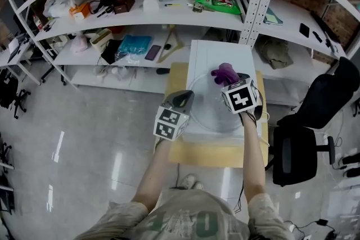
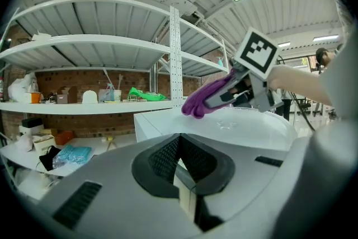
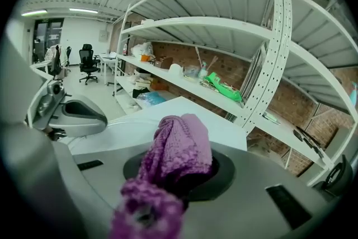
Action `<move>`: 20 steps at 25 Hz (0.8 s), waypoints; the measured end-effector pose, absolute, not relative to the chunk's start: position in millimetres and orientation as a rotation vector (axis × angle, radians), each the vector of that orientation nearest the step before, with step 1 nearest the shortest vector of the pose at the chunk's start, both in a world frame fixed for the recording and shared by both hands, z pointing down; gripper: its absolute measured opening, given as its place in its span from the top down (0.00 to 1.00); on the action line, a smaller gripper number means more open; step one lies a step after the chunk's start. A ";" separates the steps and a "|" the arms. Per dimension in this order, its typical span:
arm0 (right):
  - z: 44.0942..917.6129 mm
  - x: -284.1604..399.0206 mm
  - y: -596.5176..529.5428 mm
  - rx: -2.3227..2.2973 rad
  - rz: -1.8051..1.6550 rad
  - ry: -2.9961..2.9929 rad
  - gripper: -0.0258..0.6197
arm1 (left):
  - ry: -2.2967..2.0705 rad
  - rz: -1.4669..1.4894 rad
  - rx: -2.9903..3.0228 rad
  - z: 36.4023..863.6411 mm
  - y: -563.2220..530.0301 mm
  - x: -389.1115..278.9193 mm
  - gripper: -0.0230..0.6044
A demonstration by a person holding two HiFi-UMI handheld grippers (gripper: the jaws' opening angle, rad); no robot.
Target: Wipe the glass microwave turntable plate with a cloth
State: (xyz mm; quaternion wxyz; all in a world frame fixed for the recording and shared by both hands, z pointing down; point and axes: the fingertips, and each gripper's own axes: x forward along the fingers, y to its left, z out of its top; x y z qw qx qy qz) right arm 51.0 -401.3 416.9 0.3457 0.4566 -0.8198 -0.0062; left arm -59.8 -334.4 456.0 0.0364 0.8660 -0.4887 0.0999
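The clear glass turntable plate (image 1: 211,112) lies over the top of a white box-shaped appliance (image 1: 216,53). My left gripper (image 1: 184,100) is shut on the plate's near left rim, and the thin glass edge shows between its jaws (image 2: 182,176). My right gripper (image 1: 229,81) is shut on a purple knitted cloth (image 1: 225,72) that bulges out past its jaws. It holds the cloth over the plate's far right part; I cannot tell whether it touches the glass. In the left gripper view the cloth (image 2: 200,102) hangs just over the plate (image 2: 254,125). The cloth (image 3: 178,148) fills the right gripper view's jaws.
The appliance stands on a light wooden table (image 1: 216,153). White metal shelves (image 1: 169,14) with several loose items run behind it, with an upright post (image 1: 256,3) close by. A black office chair (image 1: 304,149) stands to the right. A glossy floor (image 1: 84,143) lies to the left.
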 end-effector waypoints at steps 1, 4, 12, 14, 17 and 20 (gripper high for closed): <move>418.8 49.5 -406.9 1.177 -0.010 -2.125 0.87 | -1.500 0.305 2.661 455.3 -334.5 -59.1 0.96; 425.5 46.6 -410.0 1.139 0.006 -2.112 0.87 | -1.495 0.303 2.665 453.5 -334.3 -57.0 0.96; 430.8 47.3 -365.1 1.056 0.049 -2.119 0.87 | -1.501 0.311 2.663 452.6 -333.1 -59.6 0.96; 431.4 48.4 -347.2 1.032 0.073 -2.135 0.87 | -1.500 0.311 2.661 452.6 -333.2 -59.6 0.96; 430.7 47.5 -318.9 0.989 0.086 -2.157 0.87 | -1.502 0.309 2.661 451.3 -334.8 -60.0 0.96; 430.9 44.7 -292.1 0.965 0.085 -2.173 0.87 | -1.498 0.301 2.661 451.3 -334.4 -60.7 0.96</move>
